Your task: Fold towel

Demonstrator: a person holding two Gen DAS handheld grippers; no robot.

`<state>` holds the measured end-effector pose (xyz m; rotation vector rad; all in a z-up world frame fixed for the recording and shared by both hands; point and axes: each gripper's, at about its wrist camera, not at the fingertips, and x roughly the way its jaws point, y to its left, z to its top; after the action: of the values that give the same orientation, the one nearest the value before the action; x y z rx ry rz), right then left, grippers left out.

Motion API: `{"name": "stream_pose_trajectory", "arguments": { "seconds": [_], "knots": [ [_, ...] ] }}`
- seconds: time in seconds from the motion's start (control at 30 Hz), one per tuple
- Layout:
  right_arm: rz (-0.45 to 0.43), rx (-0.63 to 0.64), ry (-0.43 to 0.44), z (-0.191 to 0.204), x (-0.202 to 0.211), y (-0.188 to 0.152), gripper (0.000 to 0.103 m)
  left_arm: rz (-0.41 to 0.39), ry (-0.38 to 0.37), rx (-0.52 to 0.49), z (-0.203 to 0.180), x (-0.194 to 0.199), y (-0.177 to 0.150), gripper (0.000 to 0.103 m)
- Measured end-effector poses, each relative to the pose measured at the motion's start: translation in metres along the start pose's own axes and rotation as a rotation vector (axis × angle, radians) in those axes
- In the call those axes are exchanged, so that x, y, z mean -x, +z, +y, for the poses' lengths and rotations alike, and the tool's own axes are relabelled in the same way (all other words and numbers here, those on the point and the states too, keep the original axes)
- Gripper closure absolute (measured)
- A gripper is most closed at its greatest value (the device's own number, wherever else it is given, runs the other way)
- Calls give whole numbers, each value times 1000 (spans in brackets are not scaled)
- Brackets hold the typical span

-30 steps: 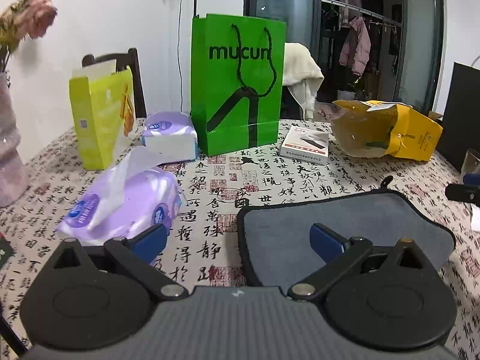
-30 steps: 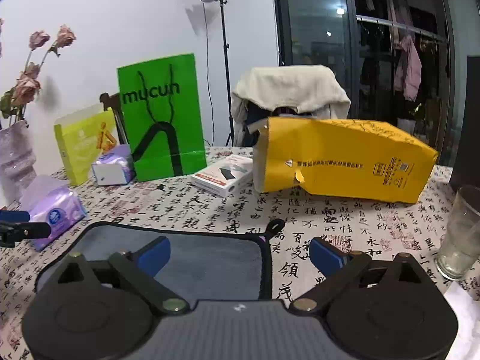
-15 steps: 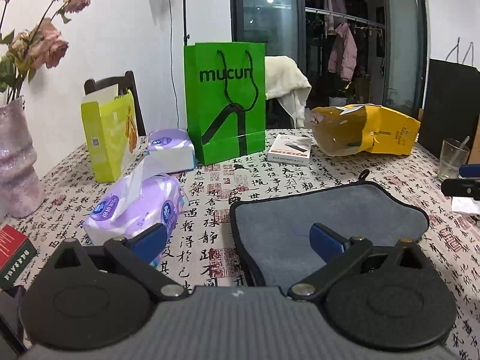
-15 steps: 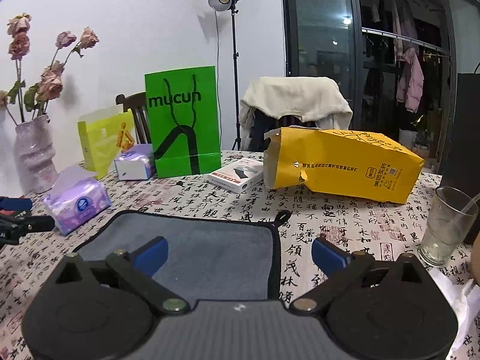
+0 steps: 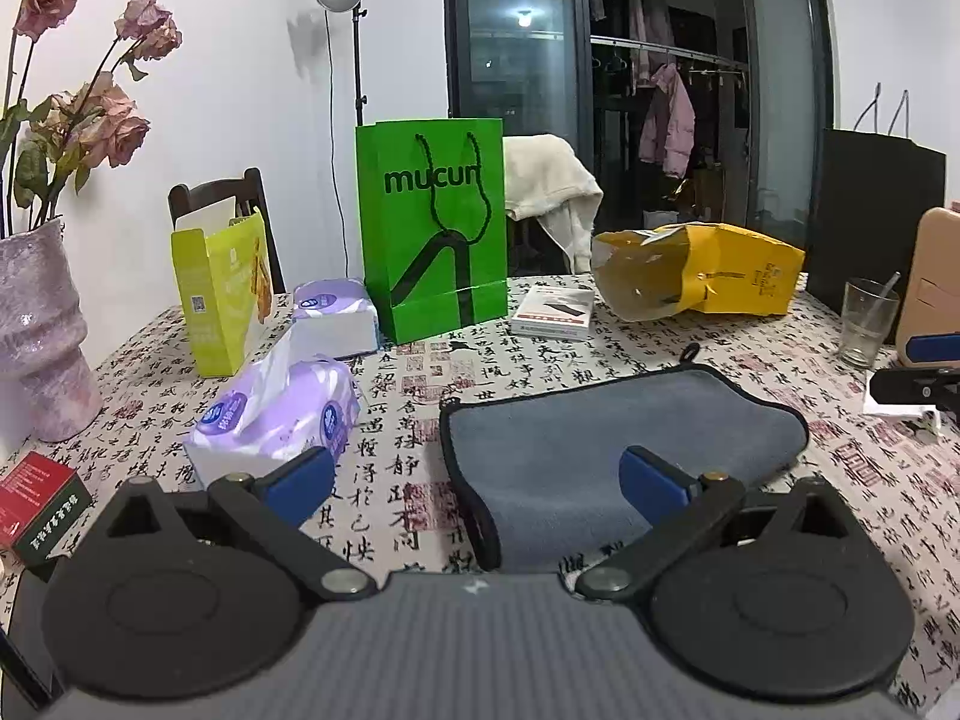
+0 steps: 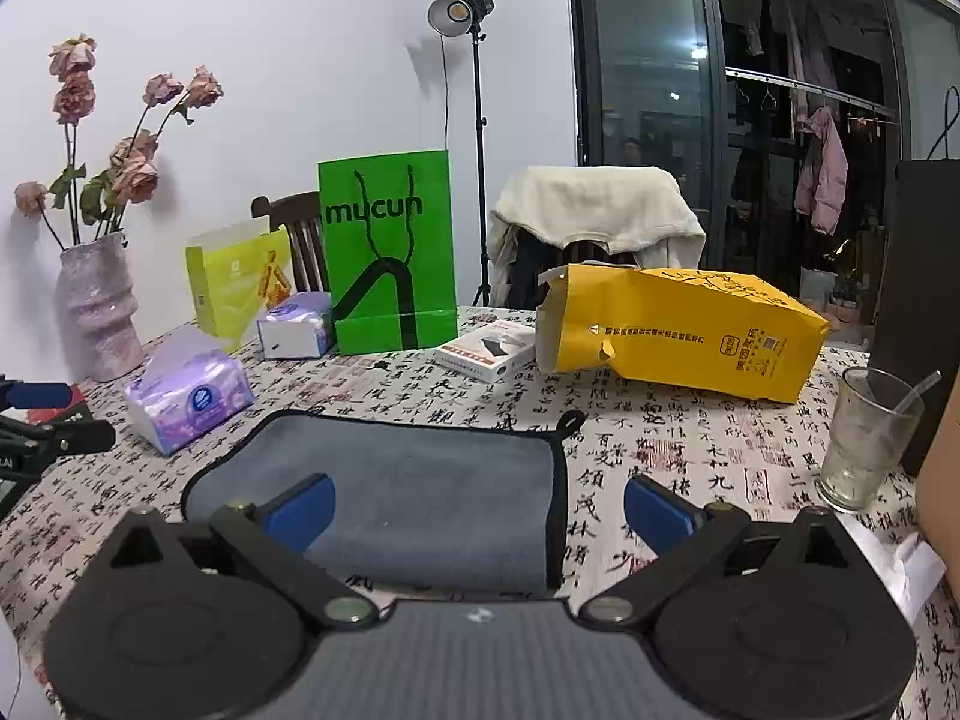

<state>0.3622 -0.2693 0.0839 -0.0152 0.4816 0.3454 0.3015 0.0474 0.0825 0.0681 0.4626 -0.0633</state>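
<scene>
A grey towel (image 5: 588, 450) with black trim lies folded flat on the patterned tablecloth; it also shows in the right wrist view (image 6: 414, 480). My left gripper (image 5: 477, 480) is open and empty, raised above the towel's near left corner. My right gripper (image 6: 480, 507) is open and empty, raised above the towel's near right corner. Each gripper shows at the edge of the other's view: the right gripper (image 5: 918, 372), the left gripper (image 6: 36, 420).
A purple tissue pack (image 5: 276, 414), green bag (image 5: 432, 234), yellow-green box (image 5: 219, 294), white box (image 5: 555, 311) and yellow bag (image 5: 702, 276) ring the towel. A glass (image 6: 864, 438) stands right. A vase (image 5: 42, 330) and red box (image 5: 36, 504) stand left.
Both grippers have drawn back and risen from the towel, so more of the table and room shows. Both stay open. The towel lies still.
</scene>
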Motion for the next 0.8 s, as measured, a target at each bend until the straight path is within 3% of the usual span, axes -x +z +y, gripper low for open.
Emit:
{"name": "stream_pose_trajectory", "arguments": {
  "seconds": [0.8],
  "knots": [
    [-21, -47, 8, 23, 63, -63, 0, -83, -34, -14, -14, 83, -58, 0]
  ]
}}
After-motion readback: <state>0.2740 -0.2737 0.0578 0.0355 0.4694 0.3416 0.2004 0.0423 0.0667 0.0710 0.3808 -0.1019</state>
